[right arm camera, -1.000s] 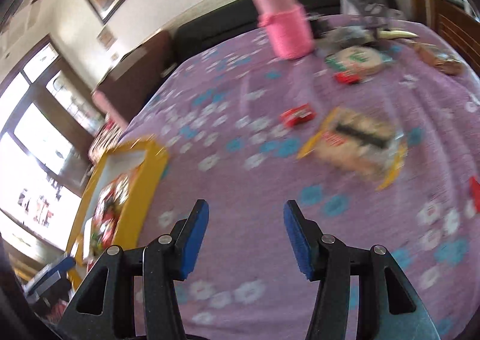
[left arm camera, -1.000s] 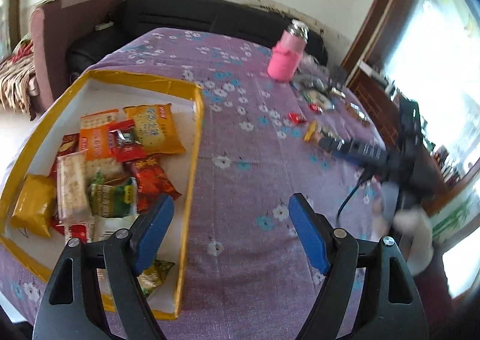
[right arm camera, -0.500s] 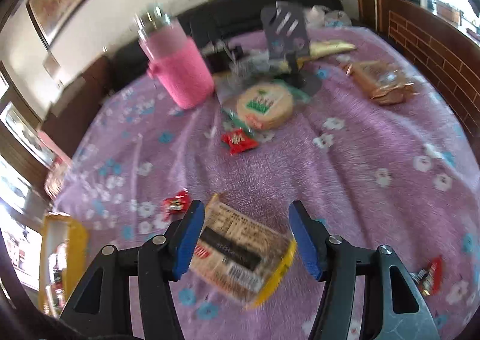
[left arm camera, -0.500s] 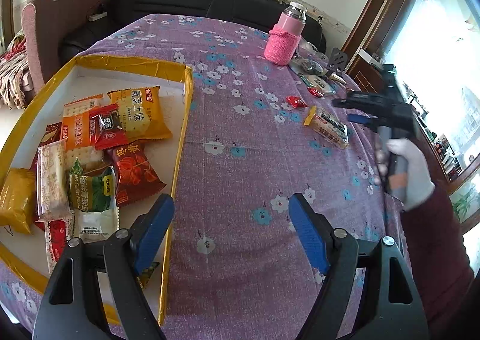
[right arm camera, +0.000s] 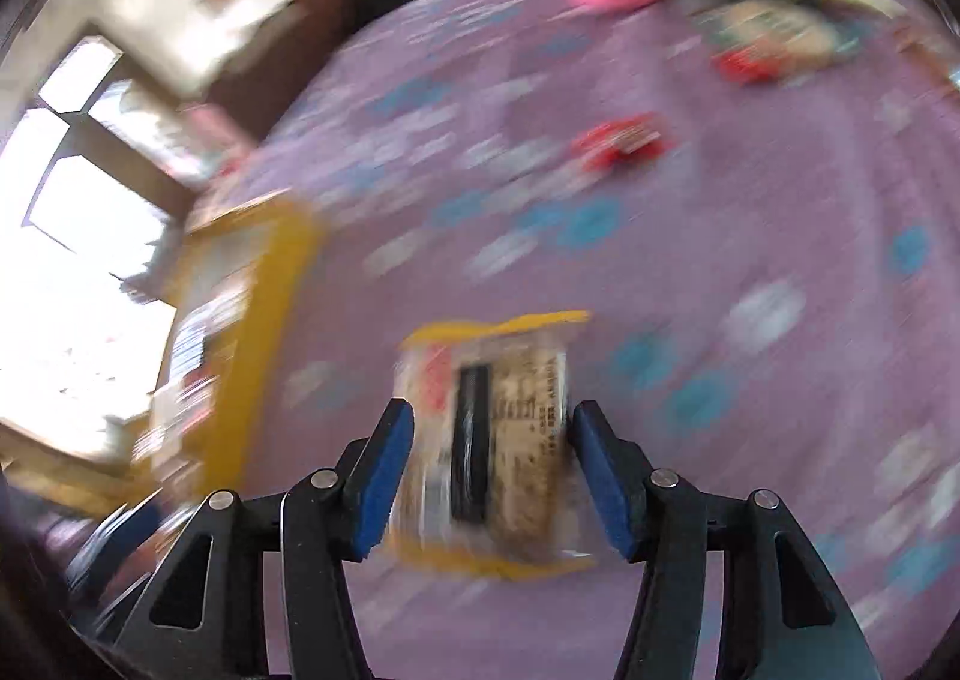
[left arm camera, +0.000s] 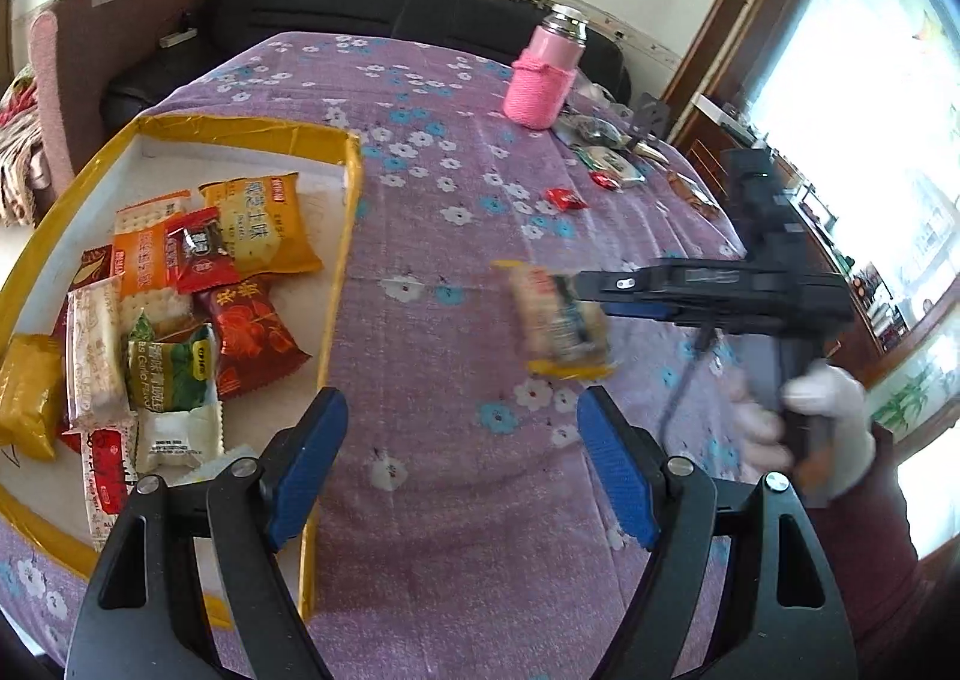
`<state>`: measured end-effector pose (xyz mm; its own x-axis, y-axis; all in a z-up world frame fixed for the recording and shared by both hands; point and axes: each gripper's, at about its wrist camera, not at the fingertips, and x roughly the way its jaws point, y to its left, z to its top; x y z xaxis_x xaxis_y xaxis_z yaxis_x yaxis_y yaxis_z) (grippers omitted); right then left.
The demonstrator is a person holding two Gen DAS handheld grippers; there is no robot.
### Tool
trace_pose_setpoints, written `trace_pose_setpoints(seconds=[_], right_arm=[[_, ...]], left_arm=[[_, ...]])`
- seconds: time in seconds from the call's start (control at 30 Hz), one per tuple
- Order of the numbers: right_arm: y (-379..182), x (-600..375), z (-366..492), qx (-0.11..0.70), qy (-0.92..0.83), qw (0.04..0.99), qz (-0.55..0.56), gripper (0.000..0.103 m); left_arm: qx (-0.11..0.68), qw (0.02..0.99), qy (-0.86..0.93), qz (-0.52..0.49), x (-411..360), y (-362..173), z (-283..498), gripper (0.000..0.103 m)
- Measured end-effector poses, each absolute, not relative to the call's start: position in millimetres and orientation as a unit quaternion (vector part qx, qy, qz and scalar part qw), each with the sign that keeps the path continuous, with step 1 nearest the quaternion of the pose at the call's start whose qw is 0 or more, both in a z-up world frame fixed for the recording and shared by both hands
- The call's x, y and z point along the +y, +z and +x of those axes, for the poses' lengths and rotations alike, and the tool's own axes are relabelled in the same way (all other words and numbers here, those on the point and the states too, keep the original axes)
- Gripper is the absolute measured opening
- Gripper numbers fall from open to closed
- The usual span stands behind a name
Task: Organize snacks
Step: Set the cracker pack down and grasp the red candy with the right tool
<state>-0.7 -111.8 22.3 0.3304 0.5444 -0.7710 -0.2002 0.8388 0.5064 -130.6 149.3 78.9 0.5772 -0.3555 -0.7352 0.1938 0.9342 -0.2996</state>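
Above the bench (left arm camera: pixel 456 500), your right hand-held gripper (right arm camera: pixel 489 464) is closing on the cracker packet (right arm camera: pixel 498 428), now lifted and swinging toward the yellow-rimmed tray (left arm camera: pixel 354 188). Your left hand-held gripper (left arm camera: pixel 462 464) waits apart, empty.

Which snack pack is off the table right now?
The clear, yellow-edged cracker pack, between the closing right gripper pads; the red candies lie on the cloth.

Green packet (left arm camera: pixel 171 368) near the tray's (left arm camera: pixel 354 182) right rim: reads roughly "Ba Garlic Flavour". Chinese characters on the orange bag (left arm camera: pixel 264 224) toward the far rim; remaining print too blurred to read
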Motion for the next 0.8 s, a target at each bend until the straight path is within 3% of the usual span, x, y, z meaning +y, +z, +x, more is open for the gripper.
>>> trace_pose_setpoints(seconds=[0.1, 0.27, 0.5, 0.8], right_arm=[[54, -154, -28, 0.474, 0.210, 0.833, 0.193, 0.057], [84, -254, -46, 0.424, 0.056, 0.891, 0.152, 0.062], [52, -323, -47, 0.440, -0.031, 0.890, 0.111, 0.062], [12, -303, -45, 0.457, 0.003, 0.883, 0.106, 0.063]], left_arm=[[0.435, 0.881, -0.168, -0.080, 142, 80, -134, 0.079], [0.452, 0.869, -0.188, -0.080, 126, 70, -133, 0.079], [0.474, 0.857, -0.192, -0.067, 107, 62, -133, 0.079], [0.484, 0.859, -0.159, -0.053, 108, 62, -116, 0.079]])
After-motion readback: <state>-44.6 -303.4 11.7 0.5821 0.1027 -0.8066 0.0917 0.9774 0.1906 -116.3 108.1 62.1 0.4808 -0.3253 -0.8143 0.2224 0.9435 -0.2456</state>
